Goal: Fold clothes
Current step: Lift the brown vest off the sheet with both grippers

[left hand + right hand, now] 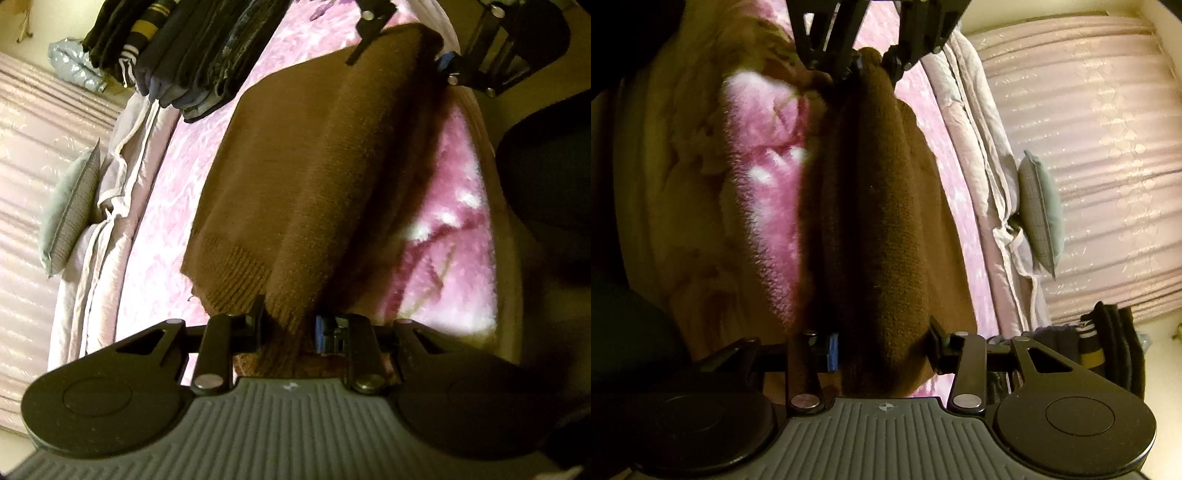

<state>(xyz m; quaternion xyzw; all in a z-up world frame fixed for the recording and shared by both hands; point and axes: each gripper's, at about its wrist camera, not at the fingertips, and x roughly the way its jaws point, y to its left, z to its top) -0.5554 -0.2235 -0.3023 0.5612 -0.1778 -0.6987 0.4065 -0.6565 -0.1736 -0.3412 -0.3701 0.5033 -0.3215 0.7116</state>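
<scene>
With both the left gripper (288, 325) and right gripper (882, 347) pinching the sweater (314, 166) over the bed (166, 184), hold the edges level and taut.

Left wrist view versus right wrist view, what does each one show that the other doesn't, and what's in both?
Only the left wrist view shows the sweater's ribbed hem lying on the bed and a shiny silver-blue puffy item beyond the pile of folded dark clothes. Only the right wrist view shows the wide pleated curtain filling its right side. Both show the brown knit sweater stretched between the left gripper and right gripper, each shut on it, plus the pink floral bedspread and grey-green cushion.
</scene>
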